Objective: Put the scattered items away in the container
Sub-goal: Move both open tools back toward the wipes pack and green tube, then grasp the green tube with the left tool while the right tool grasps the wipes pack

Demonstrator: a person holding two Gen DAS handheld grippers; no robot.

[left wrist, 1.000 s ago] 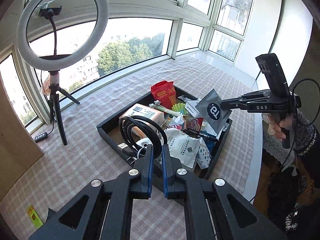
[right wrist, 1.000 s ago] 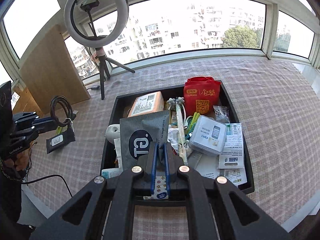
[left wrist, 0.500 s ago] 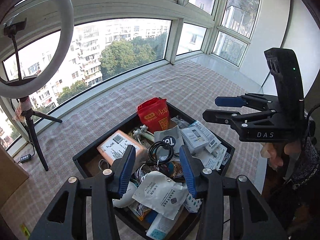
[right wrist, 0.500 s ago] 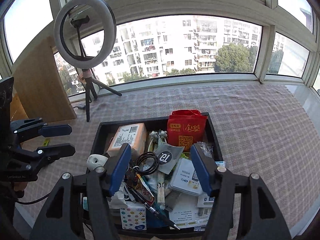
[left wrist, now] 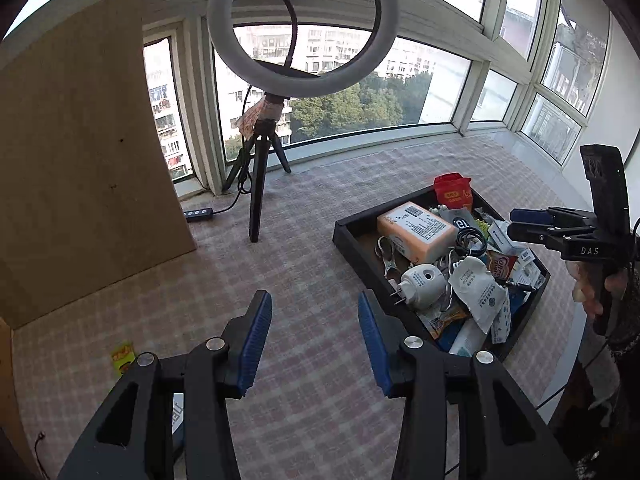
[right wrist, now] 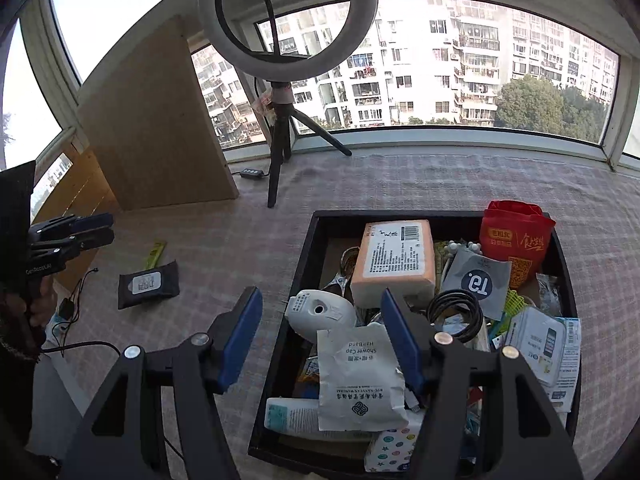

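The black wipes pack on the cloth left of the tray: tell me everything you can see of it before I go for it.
The black wipes pack is a soft, flat, rectangular pouch, plastic-looking, with a pale label on its top face. It lies flat and slightly skewed on the checked cloth, well clear of the black tray. A yellow-green sachet lies just behind it; whether they touch is unclear. Neither gripper touches it.

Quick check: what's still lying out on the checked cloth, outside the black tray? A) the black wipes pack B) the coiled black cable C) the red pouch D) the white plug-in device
A: the black wipes pack lies on the cloth left of the tray, beside a yellow sachet.
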